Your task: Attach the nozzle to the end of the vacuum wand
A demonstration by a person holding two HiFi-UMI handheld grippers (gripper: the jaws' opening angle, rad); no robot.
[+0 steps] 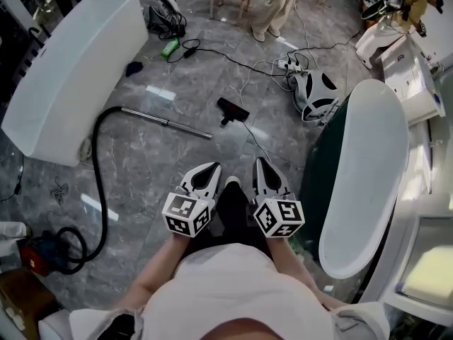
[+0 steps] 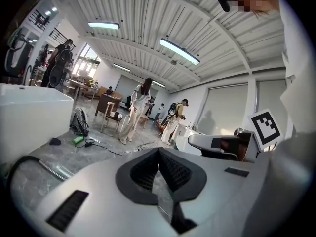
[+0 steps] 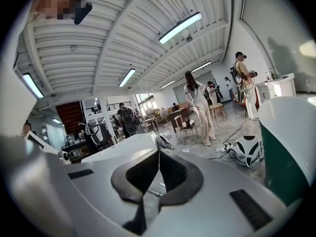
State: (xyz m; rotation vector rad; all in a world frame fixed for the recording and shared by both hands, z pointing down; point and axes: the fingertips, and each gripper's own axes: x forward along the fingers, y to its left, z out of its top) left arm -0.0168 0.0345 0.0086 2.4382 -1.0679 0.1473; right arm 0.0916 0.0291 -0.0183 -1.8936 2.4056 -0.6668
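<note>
On the grey floor [image 1: 141, 168], the vacuum wand [image 1: 166, 122] lies well ahead and to the left of the jaws. The left gripper [image 1: 207, 172] and right gripper [image 1: 265, 170] sit side by side, jaws closed on nothing. The black nozzle [image 1: 232, 110] lies far ahead between them, near the wand's end but apart from it.
</note>
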